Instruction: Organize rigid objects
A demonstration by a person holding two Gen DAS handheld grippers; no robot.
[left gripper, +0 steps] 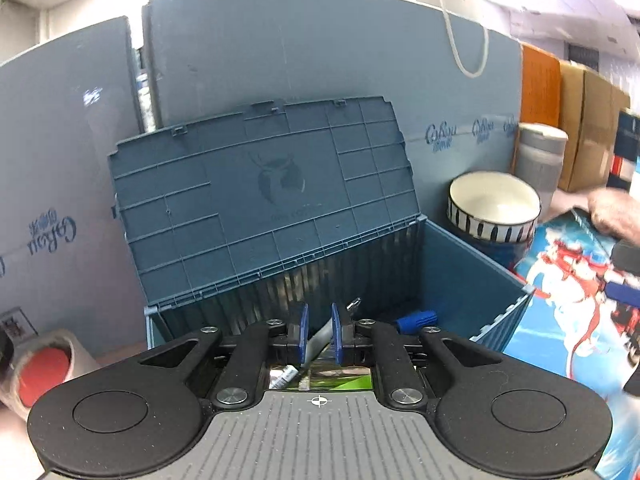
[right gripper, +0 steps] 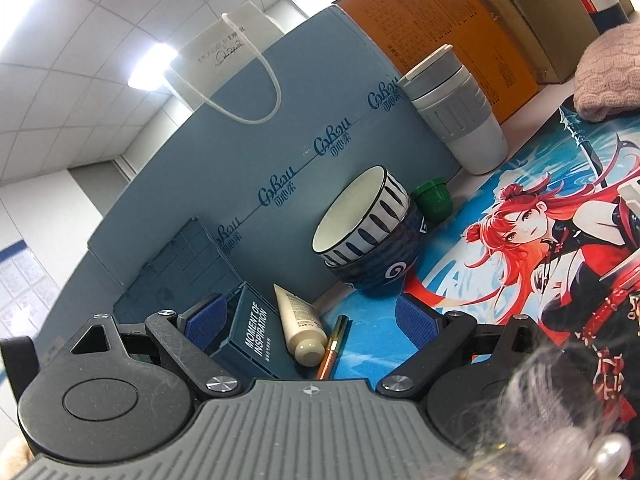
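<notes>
- Desk with a printed anime mat (right gripper: 520, 184), blue cardboard panels (left gripper: 304, 48) standing behind. My landmark is the blue storage box (left gripper: 460, 280), lid (left gripper: 260, 192) propped open against the panels.
- My left gripper (left gripper: 319, 332) sits at the box's near rim, jaws nearly together with a thin grey strip-like item (left gripper: 320, 338) between the pads; I cannot tell if they pinch it.
- Inside the box: a blue-handled tool (left gripper: 416, 317).
- My right gripper (right gripper: 306, 320) is spread wide, holding nothing.
- Right of the box: a cream tube (right gripper: 298, 322) and a copper pen (right gripper: 332, 344) on the mat, stacked bowls (right gripper: 364, 232) beyond.
</notes>
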